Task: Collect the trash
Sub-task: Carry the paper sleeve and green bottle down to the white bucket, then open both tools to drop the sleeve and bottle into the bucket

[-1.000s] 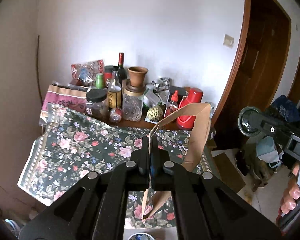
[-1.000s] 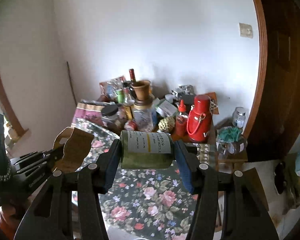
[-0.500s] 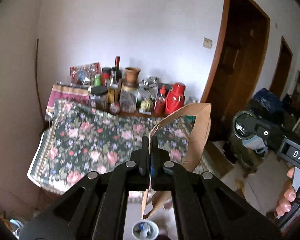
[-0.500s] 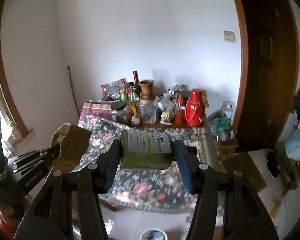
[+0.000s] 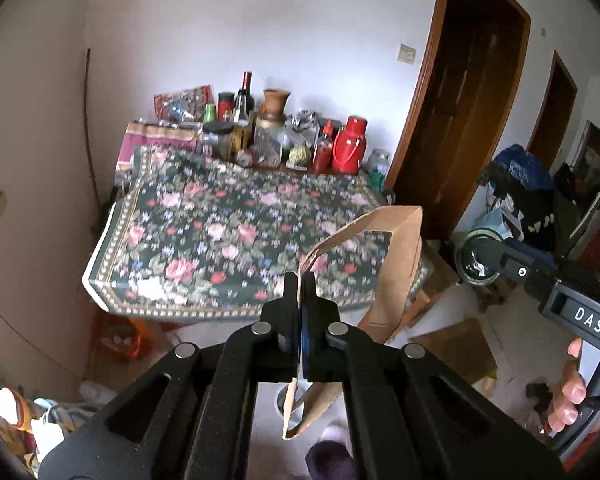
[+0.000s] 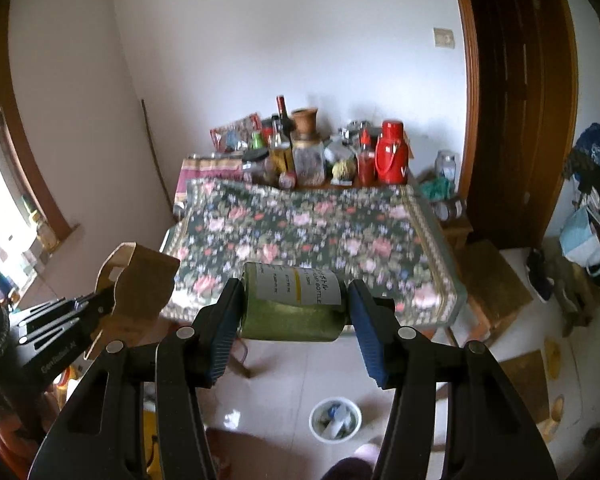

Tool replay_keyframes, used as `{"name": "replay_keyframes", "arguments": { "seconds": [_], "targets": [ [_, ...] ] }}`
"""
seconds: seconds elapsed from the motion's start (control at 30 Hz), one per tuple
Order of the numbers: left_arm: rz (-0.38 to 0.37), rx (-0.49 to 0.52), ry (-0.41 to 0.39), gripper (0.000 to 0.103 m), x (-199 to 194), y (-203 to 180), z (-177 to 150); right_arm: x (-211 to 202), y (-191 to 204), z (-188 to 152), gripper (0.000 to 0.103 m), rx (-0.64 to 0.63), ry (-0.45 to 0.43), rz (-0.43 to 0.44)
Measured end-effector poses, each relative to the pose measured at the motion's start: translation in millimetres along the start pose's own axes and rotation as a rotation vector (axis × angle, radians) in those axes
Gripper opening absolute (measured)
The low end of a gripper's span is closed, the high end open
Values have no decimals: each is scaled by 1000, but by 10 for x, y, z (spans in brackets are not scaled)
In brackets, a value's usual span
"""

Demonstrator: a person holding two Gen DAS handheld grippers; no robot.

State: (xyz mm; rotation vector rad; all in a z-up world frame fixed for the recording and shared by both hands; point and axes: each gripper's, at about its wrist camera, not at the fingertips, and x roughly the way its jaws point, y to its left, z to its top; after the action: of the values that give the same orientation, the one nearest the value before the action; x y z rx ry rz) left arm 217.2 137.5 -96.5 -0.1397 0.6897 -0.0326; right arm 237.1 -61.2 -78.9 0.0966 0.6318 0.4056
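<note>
now left claw [image 5: 299, 280] pinches paper bag [image 5: 396, 264]; right claw [image 6: 294, 294] grips green bottle [image 6: 292, 304]

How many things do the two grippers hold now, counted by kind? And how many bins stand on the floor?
Brown paper bag, in left gripper: 1
Green bottle with white label, in right gripper: 1
White bin on floor: 1
Total: 3

The paper bag's [image 5: 396, 276] lower part is hidden behind the fingers [image 5: 290, 304]; bottle label [image 6: 300, 286] text is blurred.
</note>
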Motion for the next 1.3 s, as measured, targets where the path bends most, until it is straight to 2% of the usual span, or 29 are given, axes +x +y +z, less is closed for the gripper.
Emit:
{"name": "replay_keyframes", "arguments": {
  "seconds": [0.27, 0.6, 0.77, 1.03, 1.3],
  "targets": [
    [29, -24, 88, 0, 229, 60, -307, 238, -112, -287, 50, -3, 118, 4],
    [80, -83, 271, 0, 1176, 63, -925, 922, -494, -802, 50, 2, 289, 14],
    [100, -115, 347, 0, 1785, 69, -1393, 1408, -705, -1226, 50, -3, 411, 16],
    [140, -140, 466, 0, 2750, 242, -2209, 2509, -972, -2179, 50, 1, 565, 44],
    [169, -165, 540, 0, 3408, 448, -2822, 3200, -974, -2747, 50, -4, 595, 108]
  ]
}}
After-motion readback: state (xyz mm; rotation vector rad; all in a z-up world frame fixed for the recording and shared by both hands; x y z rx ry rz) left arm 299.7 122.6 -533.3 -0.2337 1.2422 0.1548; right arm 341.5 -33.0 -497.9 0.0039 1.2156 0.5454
